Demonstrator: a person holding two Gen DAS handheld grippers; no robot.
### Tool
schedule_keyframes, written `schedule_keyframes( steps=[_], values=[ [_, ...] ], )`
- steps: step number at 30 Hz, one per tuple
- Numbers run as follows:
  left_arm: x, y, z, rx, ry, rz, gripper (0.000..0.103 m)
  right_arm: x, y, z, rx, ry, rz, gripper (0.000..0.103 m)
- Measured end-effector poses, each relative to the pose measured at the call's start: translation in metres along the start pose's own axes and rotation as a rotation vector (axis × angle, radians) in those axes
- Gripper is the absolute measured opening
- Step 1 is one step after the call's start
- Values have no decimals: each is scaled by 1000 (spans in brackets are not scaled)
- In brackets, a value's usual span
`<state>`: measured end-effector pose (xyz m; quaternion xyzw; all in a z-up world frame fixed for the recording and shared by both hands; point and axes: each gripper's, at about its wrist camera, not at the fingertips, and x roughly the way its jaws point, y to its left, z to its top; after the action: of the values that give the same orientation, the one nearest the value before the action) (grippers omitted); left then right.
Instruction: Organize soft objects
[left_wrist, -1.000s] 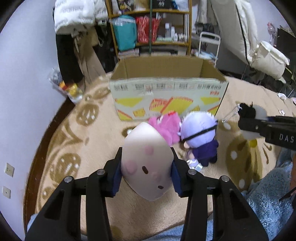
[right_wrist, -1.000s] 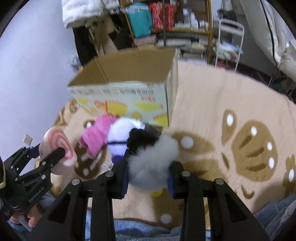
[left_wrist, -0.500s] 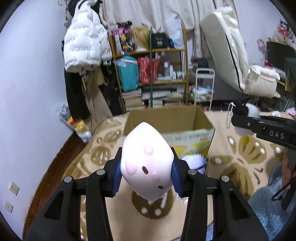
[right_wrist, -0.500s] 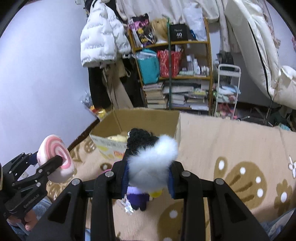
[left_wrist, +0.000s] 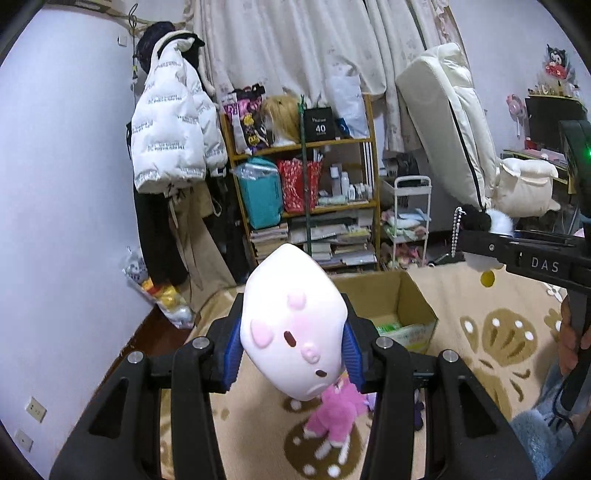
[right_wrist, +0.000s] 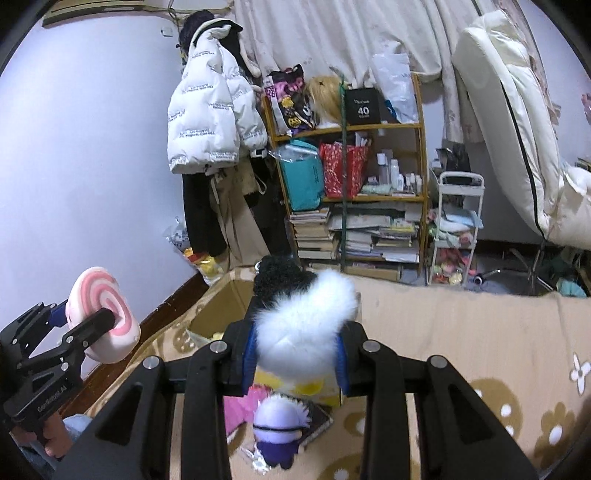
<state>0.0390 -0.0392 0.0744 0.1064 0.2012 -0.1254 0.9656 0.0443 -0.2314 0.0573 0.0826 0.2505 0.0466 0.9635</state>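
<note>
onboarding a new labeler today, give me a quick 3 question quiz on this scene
1. True or false: both tools are empty.
2. What lies on the rug in front of the cardboard box? A) two plush toys B) a book C) a shoe
3. Which tool holds the fluffy black-and-white toy?

Key:
1. False. The left tool grips a white-and-pink squishy toy, and the right tool is also loaded.
2. A: a pink plush and a purple-and-white plush.
3. The right tool.

Left gripper (left_wrist: 291, 354), right gripper (right_wrist: 295, 360): jaws clamped.
</note>
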Motion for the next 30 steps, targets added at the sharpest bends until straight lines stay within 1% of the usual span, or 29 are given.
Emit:
schedule_keyframes(
  steps=[7, 14, 20, 24, 30],
  values=[
    [24, 8, 22, 7, -31, 18, 45, 14, 7, 21, -48, -20, -7, 35],
    [50, 11, 34, 3, -53, 13, 45, 30, 5, 27, -49, -30, 0, 35],
    [68, 12, 26, -11, -48, -1, 46, 41, 3, 25, -43, -35, 19, 35],
    [82, 15, 16, -26, -19, -13, 46, 55, 3, 21, -35, -26, 30, 36],
    [100, 12, 5, -44, 14, -20, 47, 71, 1, 6, -11, -6, 31, 36]
  ],
)
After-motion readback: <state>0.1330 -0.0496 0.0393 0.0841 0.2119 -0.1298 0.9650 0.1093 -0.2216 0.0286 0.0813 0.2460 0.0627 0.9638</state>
